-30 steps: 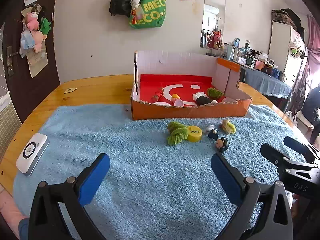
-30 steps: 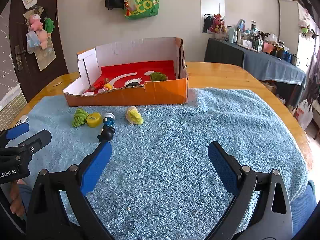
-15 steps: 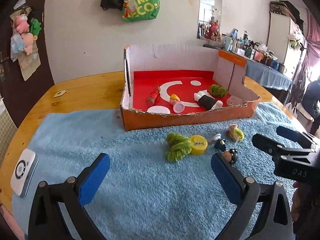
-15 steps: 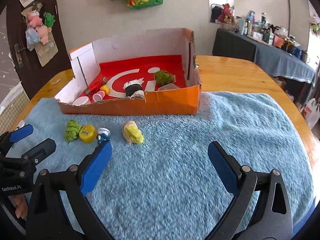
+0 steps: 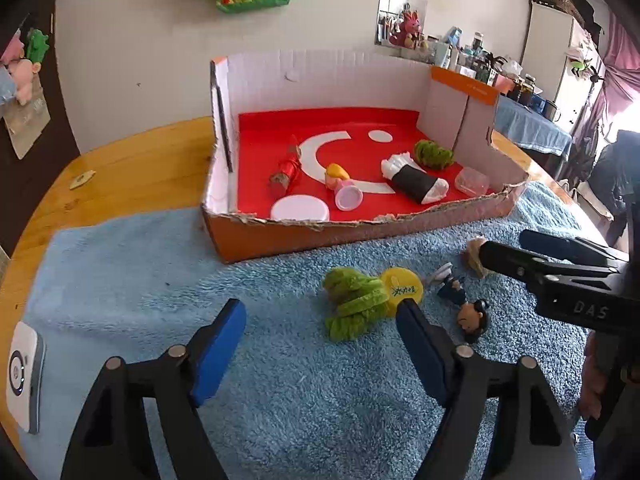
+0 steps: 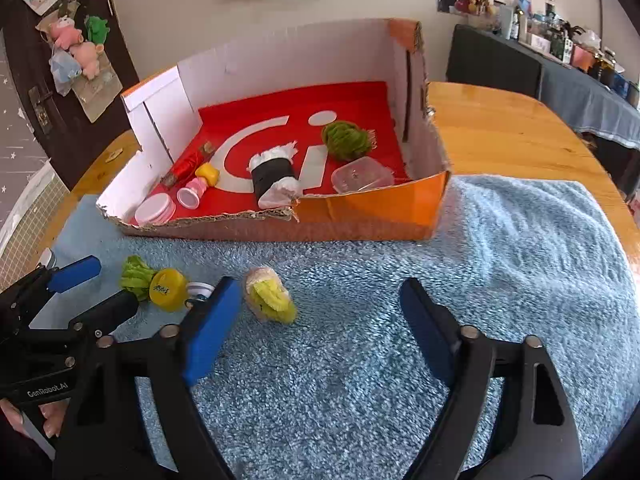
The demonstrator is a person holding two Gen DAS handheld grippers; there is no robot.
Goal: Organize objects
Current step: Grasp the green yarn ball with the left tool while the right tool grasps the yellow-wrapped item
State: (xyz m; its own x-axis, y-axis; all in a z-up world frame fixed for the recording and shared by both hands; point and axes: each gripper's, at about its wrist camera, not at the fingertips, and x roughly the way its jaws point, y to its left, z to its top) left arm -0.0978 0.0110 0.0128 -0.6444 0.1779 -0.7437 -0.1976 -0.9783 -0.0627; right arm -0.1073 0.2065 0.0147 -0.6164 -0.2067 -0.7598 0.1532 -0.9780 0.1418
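Note:
An orange cardboard box (image 5: 280, 236) (image 6: 372, 216) with a red floor holds several small items. On the blue towel (image 5: 300, 400) in front of it lie a green fuzzy toy (image 5: 354, 300) (image 6: 134, 276), a yellow cap (image 5: 402, 288) (image 6: 168, 290), a small doll figure (image 5: 470, 316) and a yellow-cream plush (image 6: 270, 296). My left gripper (image 5: 320, 344) hovers just short of the green toy, its jaws closing with nothing between them. My right gripper (image 6: 316, 320) hangs near the yellow-cream plush, its jaws closing too, and the plush lies just ahead of them, untouched.
A white device (image 5: 22, 368) lies at the towel's left edge. The wooden table (image 6: 512, 132) extends right of the box. A cluttered side table (image 5: 524, 120) stands behind. A person's hand (image 6: 24, 420) holds the left gripper's handle.
Both grippers have come closer to the toys and the box, tilting downward. Their jaws have narrowed since half a second ago.

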